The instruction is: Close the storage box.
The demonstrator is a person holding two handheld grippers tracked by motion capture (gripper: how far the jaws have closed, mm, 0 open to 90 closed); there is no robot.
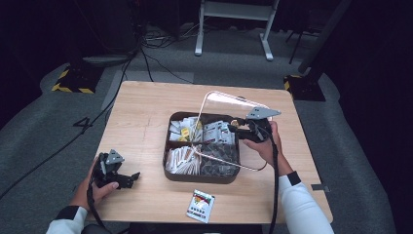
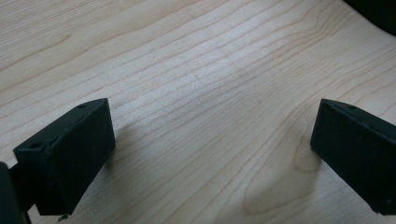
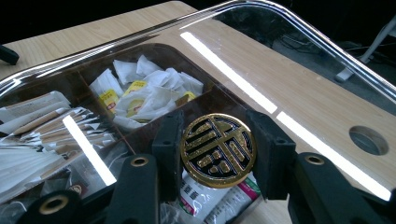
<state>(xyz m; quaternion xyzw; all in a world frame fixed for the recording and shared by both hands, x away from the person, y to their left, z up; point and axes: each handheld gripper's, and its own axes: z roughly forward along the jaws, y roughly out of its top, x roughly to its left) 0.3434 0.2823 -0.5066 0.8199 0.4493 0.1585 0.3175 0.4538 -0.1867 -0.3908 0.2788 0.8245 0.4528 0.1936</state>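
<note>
Clear plastic, rounded at its corners, formed the lid (image 1: 229, 129), which the right gripper (image 3: 218, 150) held tilted above the dark compartment box (image 1: 200, 176) on the wooden table (image 1: 141, 122). Its jaws were clamped on the lid's round gold-and-black knob (image 3: 218, 150), pads against both sides. Judging by the tilt, the lid was partway through being lifted off or set back; which of the two could not be told. The next move would call for a steady grip on the smooth knob and a level swing. Crinkled white sachets (image 3: 140, 93) and paper-wrapped sticks (image 1: 181, 158) filled the compartments; one packet (image 1: 200, 205) lay apart near the table's edge. The left gripper (image 2: 212, 154) rested wide open on bare wood, holding nothing.
</note>
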